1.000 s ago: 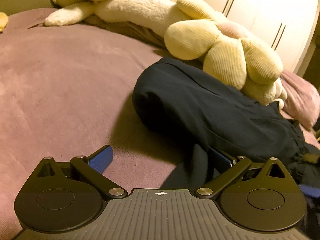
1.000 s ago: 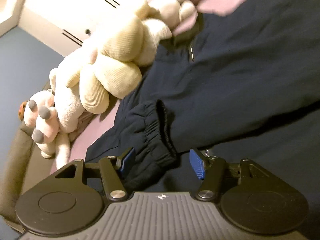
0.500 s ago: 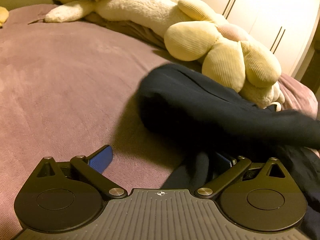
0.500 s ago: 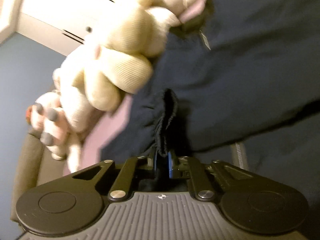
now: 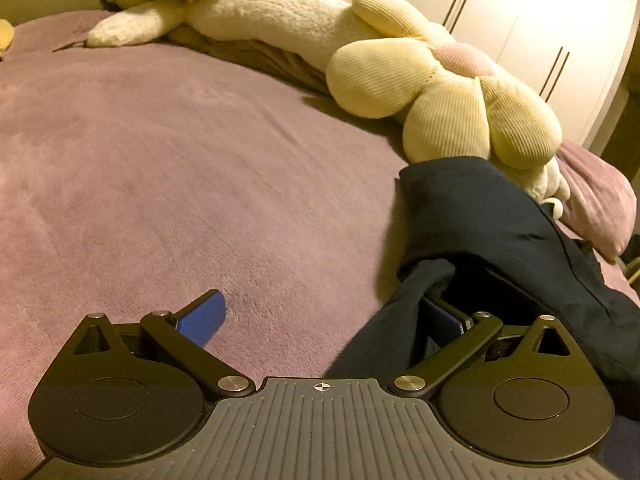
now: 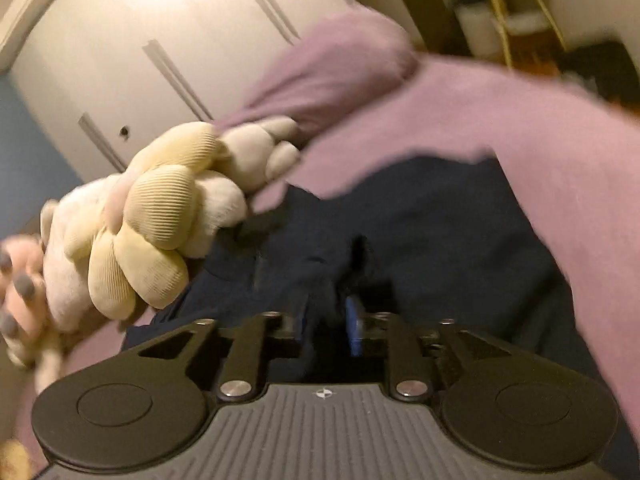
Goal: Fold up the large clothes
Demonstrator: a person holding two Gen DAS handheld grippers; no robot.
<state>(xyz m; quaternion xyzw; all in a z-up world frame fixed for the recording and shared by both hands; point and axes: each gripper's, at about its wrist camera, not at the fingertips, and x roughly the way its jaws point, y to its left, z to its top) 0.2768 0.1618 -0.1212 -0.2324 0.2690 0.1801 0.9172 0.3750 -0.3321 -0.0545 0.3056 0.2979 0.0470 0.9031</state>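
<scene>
A dark navy garment (image 5: 500, 224) lies on the purple bedspread (image 5: 160, 168) at the right of the left wrist view. My left gripper (image 5: 320, 316) is open; a strip of the navy cloth runs across its right finger (image 5: 444, 316), while the left finger (image 5: 200, 318) rests free over the bedspread. In the blurred right wrist view the navy garment (image 6: 420, 232) fills the middle. My right gripper (image 6: 326, 320) is shut on a fold of it, with dark cloth between the blue pads.
A big cream and yellow plush toy (image 5: 420, 80) lies along the far side of the bed, also in the right wrist view (image 6: 160, 220). White wardrobe doors (image 5: 540, 12) stand behind. A purple pillow (image 6: 340, 72) lies near the garment.
My right gripper closed on the garment's cuff and pulled it away. In the left wrist view the bunched sleeve has drawn off to the right, baring more bedspread. The left gripper stayed open.
</scene>
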